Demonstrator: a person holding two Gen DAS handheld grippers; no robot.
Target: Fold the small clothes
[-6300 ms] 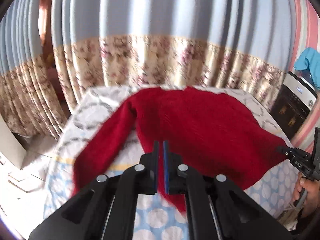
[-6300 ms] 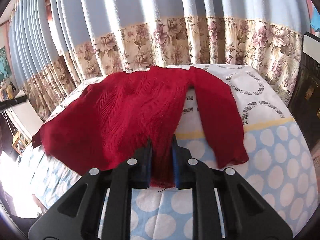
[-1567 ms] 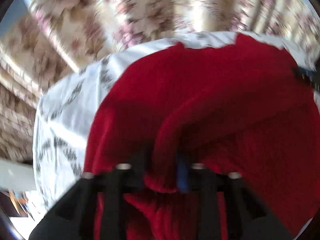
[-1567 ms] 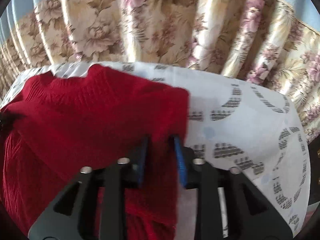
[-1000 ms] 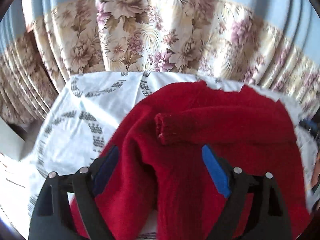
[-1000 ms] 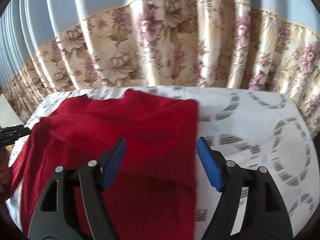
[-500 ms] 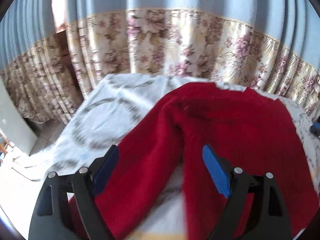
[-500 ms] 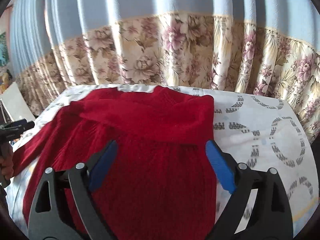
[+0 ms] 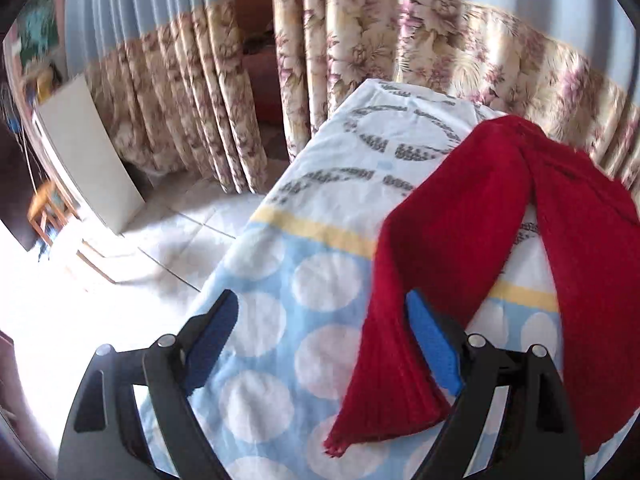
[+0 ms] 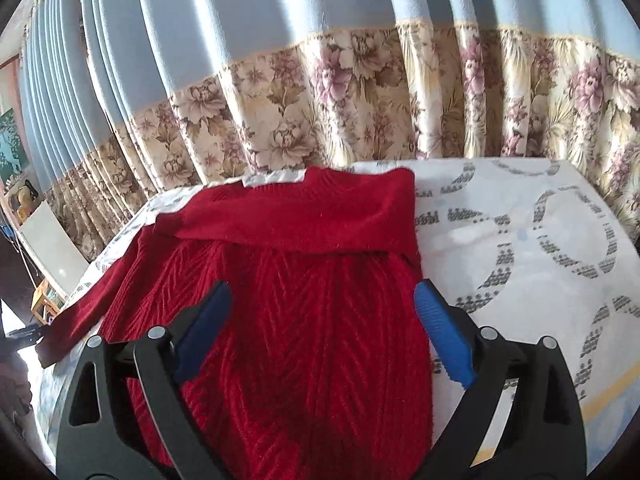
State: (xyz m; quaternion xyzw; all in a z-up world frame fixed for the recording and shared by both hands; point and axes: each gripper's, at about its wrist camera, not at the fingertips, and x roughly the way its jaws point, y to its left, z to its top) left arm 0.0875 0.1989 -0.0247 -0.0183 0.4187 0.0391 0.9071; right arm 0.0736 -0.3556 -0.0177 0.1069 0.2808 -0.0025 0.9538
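left wrist, red sweater (image 9: 568,240) on bedsheet (image 9: 320,280)

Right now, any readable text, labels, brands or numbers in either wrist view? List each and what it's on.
None readable in either view.
Bedsheet: grey ring patterns made of small marks; they may be lettering, but too small and blurred to read.
Wall picture at the left edge: teal image, no legible words.
Red sweater, curtain, left gripper and right gripper: no print or label visible.
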